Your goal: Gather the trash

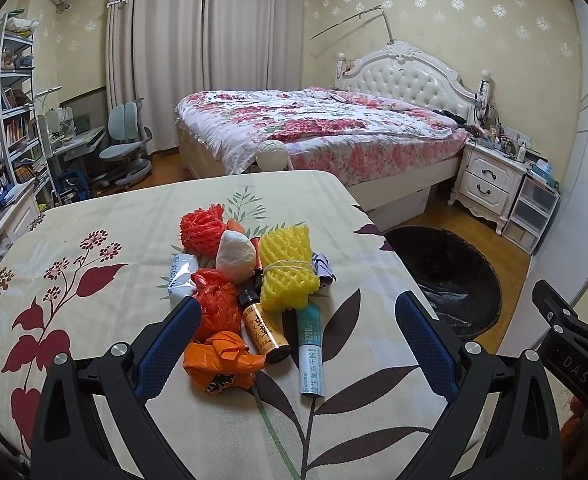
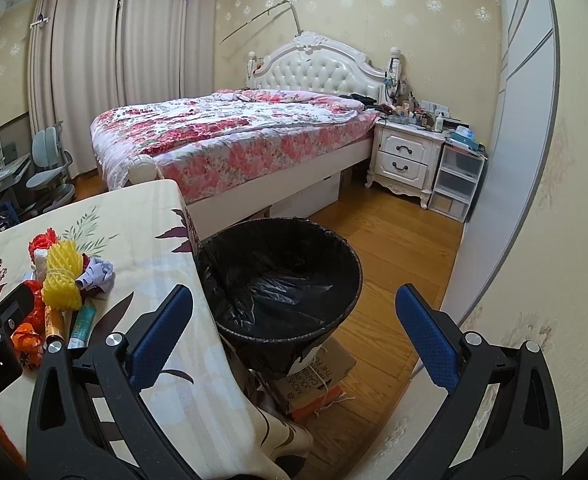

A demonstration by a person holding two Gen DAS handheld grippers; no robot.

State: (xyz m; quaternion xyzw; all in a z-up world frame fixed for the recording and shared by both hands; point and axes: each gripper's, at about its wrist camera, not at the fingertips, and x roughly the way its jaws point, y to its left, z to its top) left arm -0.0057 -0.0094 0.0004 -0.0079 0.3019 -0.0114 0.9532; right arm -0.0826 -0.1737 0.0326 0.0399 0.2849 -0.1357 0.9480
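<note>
Hovering with fingers apart and empty, the left claw [image 1: 298,320] faces the trash pile [image 1: 249,280] heaped mid-counter [image 1: 93,300], within easy reach. The right claw [image 2: 294,316], likewise spread, aims toward the lined bin [image 2: 277,280] just beside the counter edge, likely ready for drops.

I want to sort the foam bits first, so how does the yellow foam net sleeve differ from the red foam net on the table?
The yellow foam net sleeve is longer, rolled and tied with string; the red foam net is a rounder ball, farther back. Both are mesh foam lying in one pile.
</note>
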